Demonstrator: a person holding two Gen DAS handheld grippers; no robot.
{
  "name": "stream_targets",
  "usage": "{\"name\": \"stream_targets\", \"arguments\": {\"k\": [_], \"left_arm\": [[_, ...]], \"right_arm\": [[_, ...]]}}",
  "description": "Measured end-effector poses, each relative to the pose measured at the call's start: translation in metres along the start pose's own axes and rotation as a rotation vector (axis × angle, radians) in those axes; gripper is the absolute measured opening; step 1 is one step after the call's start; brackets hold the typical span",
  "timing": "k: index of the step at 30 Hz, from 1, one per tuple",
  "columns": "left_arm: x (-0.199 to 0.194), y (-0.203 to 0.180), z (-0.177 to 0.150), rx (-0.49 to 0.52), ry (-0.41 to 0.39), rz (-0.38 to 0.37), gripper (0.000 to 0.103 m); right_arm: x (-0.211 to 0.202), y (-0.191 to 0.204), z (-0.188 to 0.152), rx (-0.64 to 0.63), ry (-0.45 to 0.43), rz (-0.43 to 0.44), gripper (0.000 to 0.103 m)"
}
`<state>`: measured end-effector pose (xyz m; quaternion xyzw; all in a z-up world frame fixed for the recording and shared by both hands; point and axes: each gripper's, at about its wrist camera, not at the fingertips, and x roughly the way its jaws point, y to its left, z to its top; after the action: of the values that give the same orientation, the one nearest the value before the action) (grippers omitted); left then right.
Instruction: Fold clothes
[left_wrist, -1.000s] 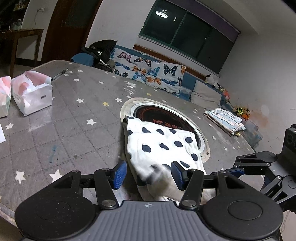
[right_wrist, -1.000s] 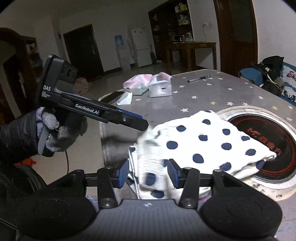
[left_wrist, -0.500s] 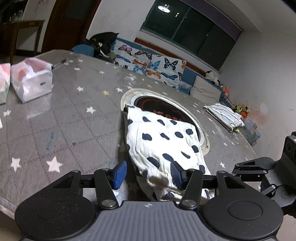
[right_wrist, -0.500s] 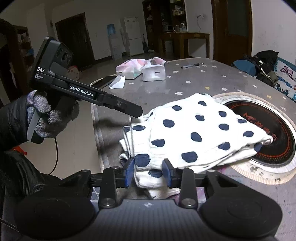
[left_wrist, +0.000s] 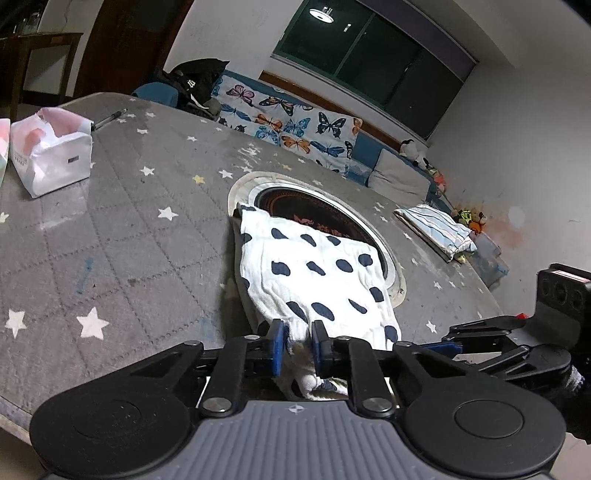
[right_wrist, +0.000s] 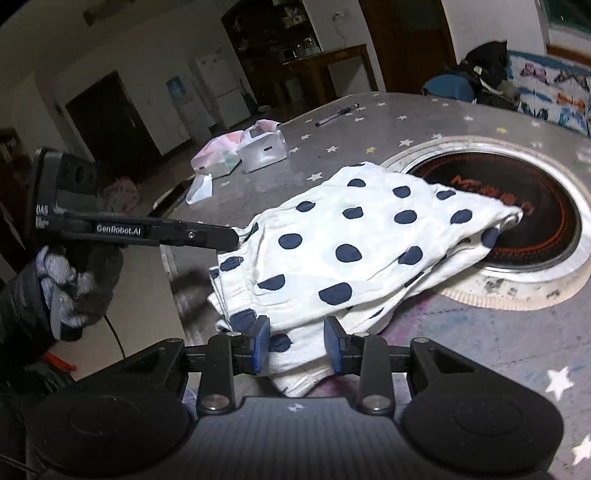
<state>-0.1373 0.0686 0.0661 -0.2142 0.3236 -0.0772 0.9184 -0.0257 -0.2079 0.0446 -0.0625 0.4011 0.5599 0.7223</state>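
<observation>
Left gripper (left_wrist: 297, 345) black linkage arms, blue pads, silver screws, ribbed grey housing. Right gripper (right_wrist: 297, 345) identical; at 9 o'clock its view shows white "GenRobot.AI" lettering, grey knit glove (right_wrist: 70, 284), dark sleeve (right_wrist: 18, 317)

Dim indoor night light. A ceiling lamp (left_wrist: 322, 12) reflects in the dark window (left_wrist: 373, 55) and lays faint glare on the grey counter (left_wrist: 110, 229). Strong fisheye bending curves both views, with black vignetted corners. The right wrist view is softer, and its gloved hand (right_wrist: 70, 284) is blurred
</observation>
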Motion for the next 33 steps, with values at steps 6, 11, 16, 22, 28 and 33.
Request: {"name": "stream_targets", "arguments": {"k": [6,11,16,22,28,33], "left_arm": [[0.001,-0.001,0.001,-0.001,0.0,-0.002,0.016],[-0.002,-0.004,0.004,0.005,-0.016,-0.016,0.016],[-0.003,-0.005,0.005,0.007,-0.022,-0.021,0.015],[-0.006,-0.007,0.007,0.008,-0.029,-0.034,0.014],[-0.013,-0.016,0.011,0.02,-0.045,-0.072,0.013],[-0.014,-0.021,0.007,0.03,-0.025,-0.092,0.013]], "right_arm": [[0.001,-0.011,0.001,0.113,-0.005,0.095,0.032],[0.004,-0.007,0.001,0.128,0.002,0.129,0.032],[0.012,-0.01,0.001,0.188,0.01,0.15,0.026],[0.008,-0.013,0.002,0.236,-0.025,0.132,0.005],[-0.017,-0.008,0.009,0.191,-0.101,0.113,0.004],[-0.028,-0.009,0.008,0.198,-0.112,0.095,0.001]]}}
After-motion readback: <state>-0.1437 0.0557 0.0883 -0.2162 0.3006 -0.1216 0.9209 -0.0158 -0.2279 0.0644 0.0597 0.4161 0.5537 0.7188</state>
